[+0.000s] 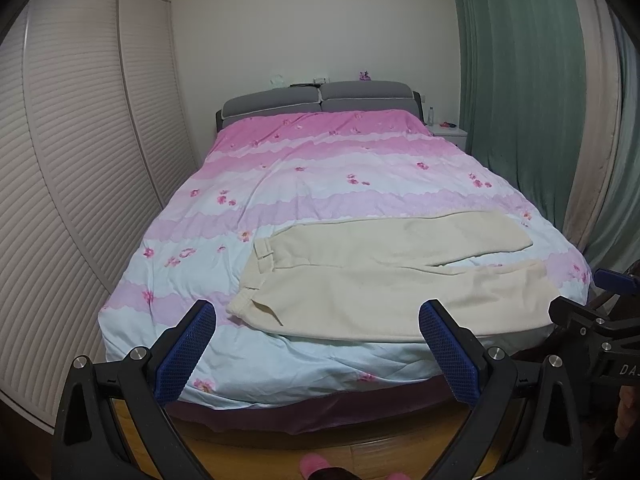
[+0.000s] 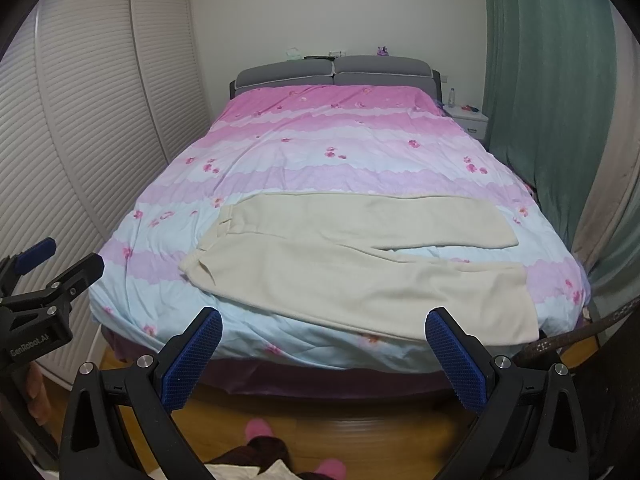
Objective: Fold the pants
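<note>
Standing at the foot of the bed [image 1: 280,184], both tongs out in front of me, over the floor and short of the mattress.

Left tongs [image 1: 318,354]: released, blue pads spread wide, nothing between them. They aim at the near edge of the bed, just short of the waistband [image 1: 256,276].

Pants [image 1: 380,276]: cream, laid flat across the foot of the bed on the pink and blue duvet [image 1: 328,168]. Waist to the left, legs running right. The far leg lies straight; the near leg angles toward the bed's edge, so the two part in a narrow V near the cuffs. Not yet folded.

Right tongs [image 2: 324,354]: also released and carrying nothing, facing the near leg and its cuff [image 2: 524,304].

Handling, my guess: soft, light, limp cloth with a fleecy look; it will sag and drag on the duvet rather than slide. The waistband looks thicker and should pinch well. I would take the waistband's near corner with the left and the near cuff with the right.
</note>
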Motion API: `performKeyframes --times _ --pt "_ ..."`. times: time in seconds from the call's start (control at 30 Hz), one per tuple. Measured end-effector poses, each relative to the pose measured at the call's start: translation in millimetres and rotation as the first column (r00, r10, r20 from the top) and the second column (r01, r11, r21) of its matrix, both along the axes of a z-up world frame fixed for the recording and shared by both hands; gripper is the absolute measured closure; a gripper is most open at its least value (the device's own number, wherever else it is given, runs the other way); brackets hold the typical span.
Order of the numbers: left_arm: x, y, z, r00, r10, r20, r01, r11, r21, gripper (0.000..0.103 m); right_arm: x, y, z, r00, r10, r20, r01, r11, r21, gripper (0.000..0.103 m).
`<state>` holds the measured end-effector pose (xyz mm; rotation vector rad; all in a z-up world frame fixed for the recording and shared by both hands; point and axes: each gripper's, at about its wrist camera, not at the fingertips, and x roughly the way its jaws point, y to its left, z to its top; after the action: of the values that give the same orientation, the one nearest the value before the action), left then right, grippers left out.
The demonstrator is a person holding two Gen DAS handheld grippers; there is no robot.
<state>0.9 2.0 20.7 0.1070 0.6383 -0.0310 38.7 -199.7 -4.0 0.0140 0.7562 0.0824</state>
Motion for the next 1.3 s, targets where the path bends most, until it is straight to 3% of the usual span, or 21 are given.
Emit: performKeyframes --times 1.3 --pt "2.7 -2.8 7.5 1.000 0.004 0.008 -0.004 1.000 -0.007 0.000 -0.1 -4.0 2.3 1.000 -0.002 0.002 0.002 1.000 0.006 0.000"
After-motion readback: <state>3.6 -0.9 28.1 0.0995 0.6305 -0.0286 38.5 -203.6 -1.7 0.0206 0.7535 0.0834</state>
